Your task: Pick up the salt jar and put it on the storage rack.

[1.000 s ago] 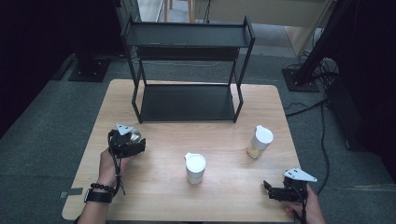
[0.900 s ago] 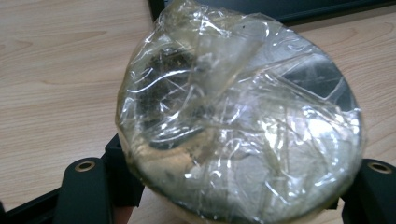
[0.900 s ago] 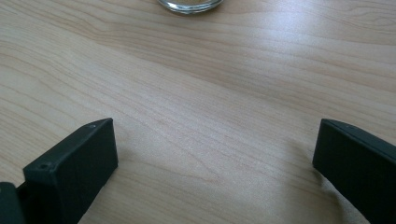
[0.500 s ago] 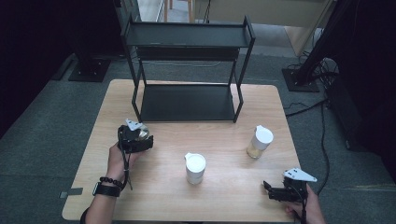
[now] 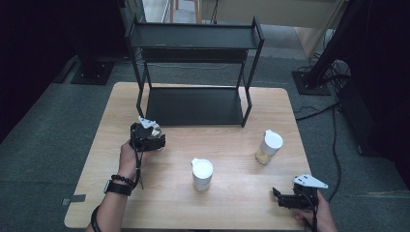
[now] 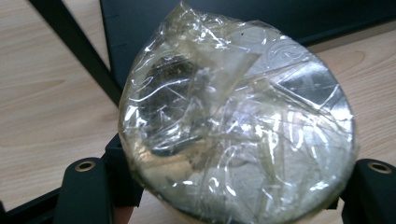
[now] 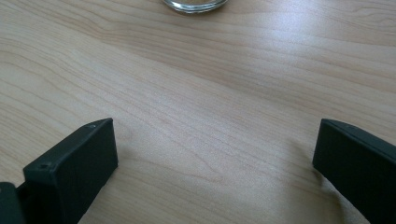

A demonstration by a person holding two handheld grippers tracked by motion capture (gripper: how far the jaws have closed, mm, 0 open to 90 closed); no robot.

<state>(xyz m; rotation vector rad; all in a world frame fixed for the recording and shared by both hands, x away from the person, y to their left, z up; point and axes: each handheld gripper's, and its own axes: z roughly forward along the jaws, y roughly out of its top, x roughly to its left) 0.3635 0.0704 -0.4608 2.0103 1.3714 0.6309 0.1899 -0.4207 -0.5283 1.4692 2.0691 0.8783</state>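
Observation:
My left gripper (image 5: 147, 137) is shut on a round jar (image 5: 154, 131) and holds it above the table just in front of the black rack's left leg. In the left gripper view the jar (image 6: 233, 126) shows a silvery round end under crinkled clear film, sitting between the two jaws of the left gripper (image 6: 229, 184). My right gripper (image 5: 285, 198) rests low at the table's near right corner. It is open, and the right gripper view shows bare wood between the jaws of the right gripper (image 7: 215, 158).
A black two-tier rack (image 5: 193, 72) stands at the back of the wooden table (image 5: 232, 203). A white-lidded jar (image 5: 202, 174) stands mid-table, and a jar with yellowish contents (image 5: 268, 147) to its right. A glass base (image 7: 195, 4) shows ahead of the right jaws.
My left gripper has carried the jar forward and to the right, towards the rack's lower shelf. The right gripper has stayed where it was.

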